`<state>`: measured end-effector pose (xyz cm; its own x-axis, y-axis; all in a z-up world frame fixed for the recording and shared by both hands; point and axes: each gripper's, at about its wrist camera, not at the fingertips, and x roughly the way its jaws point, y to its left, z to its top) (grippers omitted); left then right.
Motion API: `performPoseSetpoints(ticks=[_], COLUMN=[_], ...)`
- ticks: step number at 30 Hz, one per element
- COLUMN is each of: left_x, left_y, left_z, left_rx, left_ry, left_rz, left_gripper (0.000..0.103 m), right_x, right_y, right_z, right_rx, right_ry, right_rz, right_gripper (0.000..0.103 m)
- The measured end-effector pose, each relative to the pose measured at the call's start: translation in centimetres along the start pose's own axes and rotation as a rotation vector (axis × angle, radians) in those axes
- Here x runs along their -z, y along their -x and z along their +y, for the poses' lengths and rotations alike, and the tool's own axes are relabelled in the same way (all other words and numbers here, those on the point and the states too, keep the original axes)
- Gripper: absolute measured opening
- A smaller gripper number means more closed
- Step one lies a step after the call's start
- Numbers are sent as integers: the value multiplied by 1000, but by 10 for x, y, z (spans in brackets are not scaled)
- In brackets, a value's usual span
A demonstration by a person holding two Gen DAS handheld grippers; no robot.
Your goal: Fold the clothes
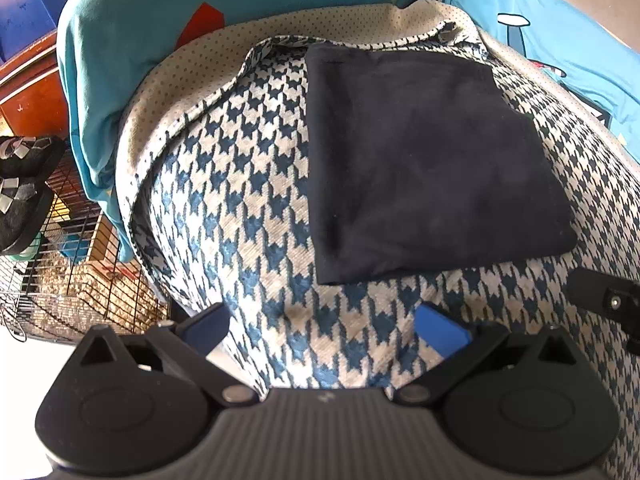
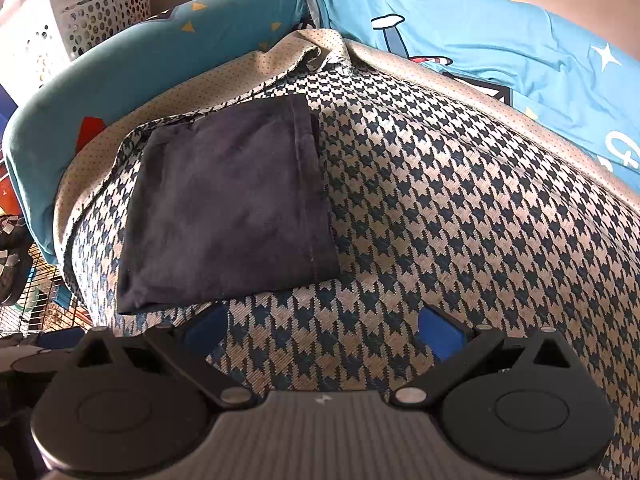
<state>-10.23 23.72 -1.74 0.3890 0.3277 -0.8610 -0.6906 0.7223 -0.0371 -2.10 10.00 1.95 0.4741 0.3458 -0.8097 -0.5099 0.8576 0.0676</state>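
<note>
Left wrist view first: the left claw [image 1: 322, 330] gapes wide, blue pads spread, nothing between them, hovering over the houndstooth blanket [image 1: 248, 216]; just ahead lies the dark navy garment [image 1: 424, 168], folded into a flat rectangle on that blanket; the other claw's black tip pokes in at the right edge; right wrist view now: the right claw [image 2: 324, 330] is equally wide and empty; the folded garment [image 2: 224, 208] sits ahead and left, hem facing right; blue patterned bedding [image 2: 460, 32] rings the blanket; a white perforated basket [image 2: 80, 12] stands far left.
</note>
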Motion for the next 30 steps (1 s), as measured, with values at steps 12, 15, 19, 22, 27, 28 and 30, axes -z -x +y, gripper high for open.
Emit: performPoseSetpoints(ticks=[12,15,19,22,27,28,30], left_x=[0,-1,-1,1,2,2,3], left_y=[13,23,35,39,38,37,37], left_z=[-11,-18,-26,-29,-26,-26,-25], left_rx=[-11,-21,-15,-8,-7,-7,-7], left_ry=[-56,-95,-131,-131,-113,-110,-103], left_rz=[-48,-104,-159,-169,-140,-134,-122], left_gripper=[103,103,103,103,103,103,103], right_x=[0,-1,-1,-1,-2,-2,-2], right_y=[0,1,2,2,3,3,3], right_z=[-2,-4,-6,-7,-7,-7,-8], right_rx=[-4,-6,-10,-13,-18,-19,-21], right_ry=[-9,-16,-26,-33,-38,-39,-41], right_rz=[0,-2,-5,-7,-9,-9,-10], right_gripper=[103,103,103,103,103,103,103])
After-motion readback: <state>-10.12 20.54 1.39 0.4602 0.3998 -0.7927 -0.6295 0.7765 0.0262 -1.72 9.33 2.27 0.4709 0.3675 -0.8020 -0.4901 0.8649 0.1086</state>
